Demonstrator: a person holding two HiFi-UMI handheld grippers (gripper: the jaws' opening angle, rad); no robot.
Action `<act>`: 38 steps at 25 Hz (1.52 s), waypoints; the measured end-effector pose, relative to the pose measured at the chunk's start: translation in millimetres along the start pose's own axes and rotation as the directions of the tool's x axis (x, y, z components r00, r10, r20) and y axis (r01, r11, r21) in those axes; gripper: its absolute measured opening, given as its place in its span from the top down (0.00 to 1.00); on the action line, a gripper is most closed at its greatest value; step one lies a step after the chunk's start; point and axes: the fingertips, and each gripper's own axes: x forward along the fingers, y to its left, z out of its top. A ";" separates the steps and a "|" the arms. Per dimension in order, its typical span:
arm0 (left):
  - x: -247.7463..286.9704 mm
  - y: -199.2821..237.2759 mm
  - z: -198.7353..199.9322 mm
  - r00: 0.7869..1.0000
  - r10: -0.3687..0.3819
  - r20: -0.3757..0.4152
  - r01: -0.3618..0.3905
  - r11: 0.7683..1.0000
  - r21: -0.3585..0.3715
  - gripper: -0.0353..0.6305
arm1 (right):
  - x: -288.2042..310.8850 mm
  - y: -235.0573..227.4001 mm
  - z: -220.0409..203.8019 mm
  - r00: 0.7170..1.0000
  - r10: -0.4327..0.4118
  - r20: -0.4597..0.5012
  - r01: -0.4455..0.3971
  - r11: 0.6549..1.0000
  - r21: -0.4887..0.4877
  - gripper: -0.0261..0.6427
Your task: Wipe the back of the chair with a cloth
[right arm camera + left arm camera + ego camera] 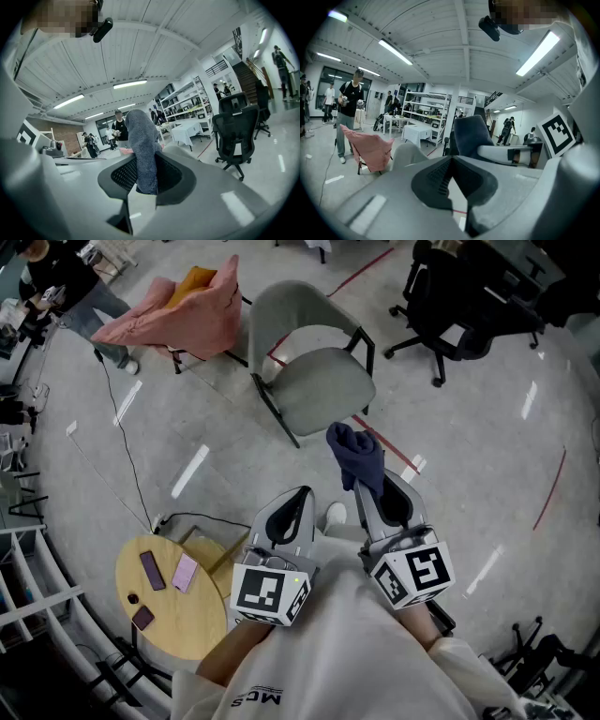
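Gripping the cloth (356,456) in my right gripper (373,486); chair (314,381) stands ahead; left gripper (301,493) closed, empty.

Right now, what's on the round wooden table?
A dark phone-like slab, a pink one, a smaller dark one and a tiny dark piece. The left gripper covers the table's right edge.

The person is wearing a white short-sleeved top (356,662) with small dark lettering and carrying the pale grey left gripper (302,493) and right gripper (373,486), each bearing dark ribbed pads and a black-and-white marker cube (270,592).
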 end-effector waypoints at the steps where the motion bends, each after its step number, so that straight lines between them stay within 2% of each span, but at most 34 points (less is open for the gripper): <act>1: -0.2 1.7 -0.7 1.000 0.006 0.004 -0.006 1.000 -0.001 0.95 | 0.1 -0.5 -0.6 1.000 0.003 -0.004 -0.003 1.000 0.001 0.80; 15: 0.6 14.6 4.5 0.997 0.074 0.006 -0.074 0.997 -0.018 0.95 | 8.4 -8.6 -3.7 0.998 0.051 -0.024 -0.050 0.997 0.056 0.79; 22: 17.6 46.1 0.7 0.995 0.093 -0.018 -0.094 0.994 -0.063 0.95 | 46.5 -13.1 -3.0 0.996 0.065 -0.063 -0.061 0.996 0.068 0.79; 29: 70.3 113.1 26.4 0.996 0.081 -0.023 -0.083 0.991 -0.104 0.95 | 129.1 -18.7 8.7 0.993 0.062 -0.096 -0.054 0.995 0.079 0.79; 32: 97.4 148.8 40.7 0.998 0.059 -0.020 -0.061 0.990 -0.126 0.95 | 173.3 -14.7 22.6 0.991 0.071 -0.116 -0.069 0.997 0.017 0.79; 38: 142.7 229.7 85.1 1.000 -0.006 -0.026 0.003 0.995 -0.095 0.95 | 269.4 -10.0 46.0 0.988 0.076 -0.132 -0.080 0.996 -0.028 0.79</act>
